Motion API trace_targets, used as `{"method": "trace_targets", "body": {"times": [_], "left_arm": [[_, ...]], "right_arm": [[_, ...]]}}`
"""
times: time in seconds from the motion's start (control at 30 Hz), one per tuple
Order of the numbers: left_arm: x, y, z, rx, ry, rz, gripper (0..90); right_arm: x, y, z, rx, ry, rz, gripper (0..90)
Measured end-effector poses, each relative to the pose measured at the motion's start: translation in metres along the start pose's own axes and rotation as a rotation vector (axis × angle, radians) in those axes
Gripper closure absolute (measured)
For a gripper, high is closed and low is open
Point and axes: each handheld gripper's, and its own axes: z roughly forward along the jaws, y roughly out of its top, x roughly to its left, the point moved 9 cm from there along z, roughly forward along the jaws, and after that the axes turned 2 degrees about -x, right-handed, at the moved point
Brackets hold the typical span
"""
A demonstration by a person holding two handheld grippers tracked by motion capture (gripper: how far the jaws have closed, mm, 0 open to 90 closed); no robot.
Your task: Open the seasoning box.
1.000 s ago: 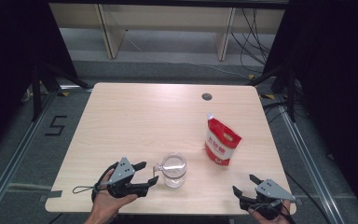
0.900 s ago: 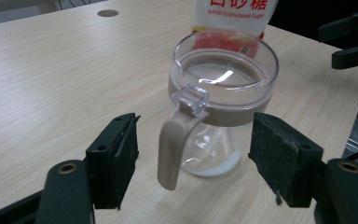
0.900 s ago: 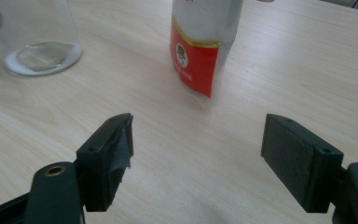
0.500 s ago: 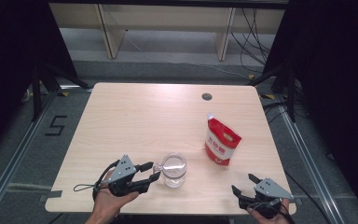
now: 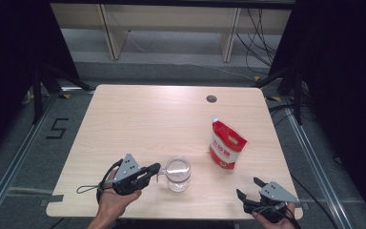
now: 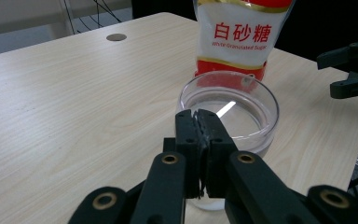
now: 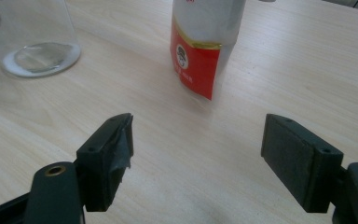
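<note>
A clear glass cup (image 5: pixel 177 172) stands near the table's front edge, with a thin handle on its left side. My left gripper (image 5: pixel 156 168) reaches that handle from the left. In the left gripper view its jaws (image 6: pixel 199 116) have just been closing and now stand pressed together at the cup's (image 6: pixel 228 112) near wall, shut on the handle. A red and white sugar bag (image 5: pixel 226 145) stands upright to the right of the cup. At the front right corner my right gripper (image 5: pixel 248 187) lies open, pointing at the bag (image 7: pixel 200 51), with nothing between its pads (image 7: pixel 198 140).
The light wooden table (image 5: pixel 147 119) has a round cable hole (image 5: pixel 211 98) near its back edge. Black curtains stand at both sides, and a shelf frame and cables lie on the floor behind. The right gripper (image 6: pixel 349 65) shows far right in the left gripper view.
The left gripper's jaws have closed at the cup's handle. The cup, the bag and the right gripper have stayed put.
</note>
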Motion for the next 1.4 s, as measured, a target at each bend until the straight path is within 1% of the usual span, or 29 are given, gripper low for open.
{"method": "trace_targets", "body": {"times": [0.03,0.13,0.17,0.2,0.33,0.37,0.4,0.43,0.5,0.53,0.6,0.63,0.67,0.7,0.73,0.8,0.83,0.9,1.0,1.03,1.07,1.1,1.17,1.2,1.23,1.27,1.3,1.37,1.4], "left_arm": [[0.0,0.0,0.002,-0.001,-0.004,0.01,88.3],[0.0,0.0,0.004,-0.002,-0.008,0.005,88.4],[0.002,-0.001,0.004,0.009,0.002,0.022,88.6],[0.002,-0.001,0.006,-0.002,-0.005,0.016,88.6],[0.003,-0.003,0.009,0.01,0.001,0.023,88.9],[0.002,-0.004,0.01,0.017,0.009,0.015,89.0],[0.002,-0.004,0.01,0.017,0.009,0.015,89.1],[0.002,-0.004,0.009,0.019,0.012,0.016,89.1],[0.003,-0.004,0.009,0.016,0.011,0.02,89.1],[0.003,-0.004,0.009,0.015,0.008,0.027,89.0],[0.003,-0.004,0.009,0.016,0.01,0.026,89.0],[0.002,-0.004,0.009,0.017,0.011,0.02,89.0],[0.003,-0.004,0.009,0.017,0.012,0.023,89.0],[0.003,-0.004,0.009,0.016,0.013,0.022,89.1],[0.003,-0.004,0.009,0.017,0.012,0.032,89.1],[0.003,-0.004,0.009,0.016,0.013,0.03,89.1],[0.003,-0.004,0.009,0.016,0.014,0.032,89.1],[0.003,-0.004,0.009,0.015,0.014,0.031,89.1],[0.003,-0.005,0.009,0.013,0.016,0.03,89.1],[0.003,-0.005,0.009,0.012,0.017,0.031,89.1],[0.003,-0.005,0.009,0.012,0.017,0.031,89.1],[0.003,-0.005,0.009,0.012,0.017,0.031,89.1],[0.003,-0.005,0.009,0.012,0.016,0.032,89.1],[0.003,-0.005,0.009,0.012,0.014,0.032,89.1],[0.003,-0.005,0.009,0.013,0.013,0.031,89.1],[0.003,-0.005,0.009,0.012,0.014,0.032,89.1],[0.003,-0.005,0.009,0.014,0.015,0.035,89.1],[0.003,-0.005,0.01,0.006,0.014,0.032,89.1],[0.003,-0.005,0.01,0.006,0.014,0.032,89.1]], "right_arm": [[0.001,0.001,0.0,-0.008,0.001,0.002,26.2],[0.001,0.001,0.0,-0.003,0.003,-0.003,26.3],[0.002,0.0,0.0,0.004,0.0,0.016,26.3],[0.002,0.0,0.0,0.004,0.0,0.016,26.3],[0.003,0.002,0.001,-0.007,0.005,0.011,26.3],[0.006,0.001,0.001,-0.001,0.007,0.031,26.3],[0.006,0.001,0.001,-0.001,0.007,0.031,26.3],[0.004,0.003,0.002,-0.014,0.022,-0.006,26.5],[0.004,0.003,0.002,-0.011,0.015,-0.011,26.8],[0.006,0.004,0.002,-0.015,0.033,-0.009,27.0],[0.007,0.004,0.002,-0.016,0.034,-0.002,27.4],[0.007,0.005,0.001,-0.023,0.022,-0.014,28.1],[0.01,0.007,0.001,-0.026,0.037,-0.015,29.7],[0.013,0.009,0.002,-0.046,0.056,-0.014,30.6],[0.015,0.011,0.001,-0.05,0.058,-0.018,32.1],[0.024,0.016,0.001,-0.075,0.096,-0.013,36.0],[0.025,0.018,0.001,-0.088,0.099,-0.03,37.5],[0.032,0.022,0.002,-0.1,0.131,-0.026,40.3],[0.037,0.025,0.003,-0.108,0.132,-0.041,43.8],[0.042,0.029,0.006,-0.117,0.157,-0.055,49.8],[0.045,0.031,0.006,-0.126,0.167,-0.039,51.0],[0.046,0.034,0.007,-0.135,0.174,-0.054,54.1],[0.049,0.036,0.008,-0.146,0.184,-0.048,56.2],[0.052,0.039,0.009,-0.157,0.191,-0.06,58.2],[0.057,0.041,0.009,-0.15,0.205,-0.046,60.9],[0.062,0.047,0.012,-0.173,0.221,-0.08,63.9],[0.062,0.047,0.012,-0.173,0.221,-0.08,63.9],[0.07,0.054,0.016,-0.187,0.232,-0.094,69.4],[0.07,0.054,0.016,-0.187,0.232,-0.094,69.4]]}}
